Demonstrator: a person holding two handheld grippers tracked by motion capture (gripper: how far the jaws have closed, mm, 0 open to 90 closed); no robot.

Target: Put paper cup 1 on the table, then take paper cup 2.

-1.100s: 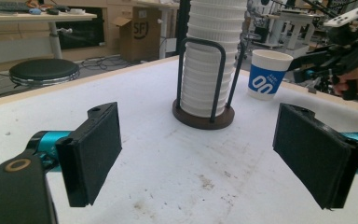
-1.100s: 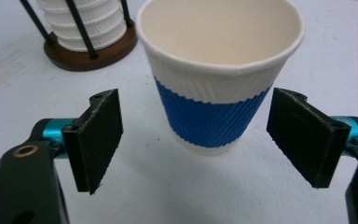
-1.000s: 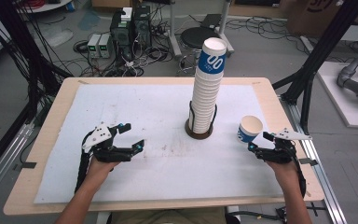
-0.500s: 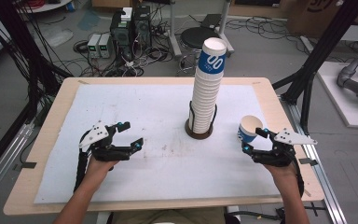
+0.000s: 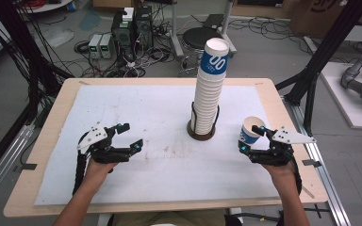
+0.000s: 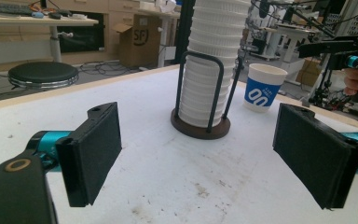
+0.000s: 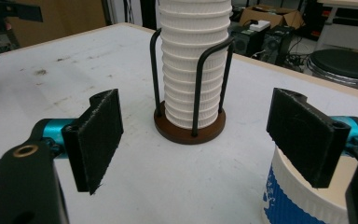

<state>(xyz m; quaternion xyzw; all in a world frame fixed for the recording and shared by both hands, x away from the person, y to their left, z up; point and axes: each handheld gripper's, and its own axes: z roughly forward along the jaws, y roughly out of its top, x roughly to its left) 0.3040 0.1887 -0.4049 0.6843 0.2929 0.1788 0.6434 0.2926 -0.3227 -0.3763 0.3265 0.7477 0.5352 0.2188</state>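
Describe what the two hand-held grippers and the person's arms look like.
Both the left hand-held gripper and the right hand-held gripper are black frames with teal fittings by the jaws and a grey three-cornered plate on top. The jaws carry flat black rectangular pads. A black ribbed cable trails from each. The forearms are bare, with no sleeves in view.

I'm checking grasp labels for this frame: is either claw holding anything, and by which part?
Nothing is held. The left claw is open over bare table; the right claw is open, one jaw beside the single cup.
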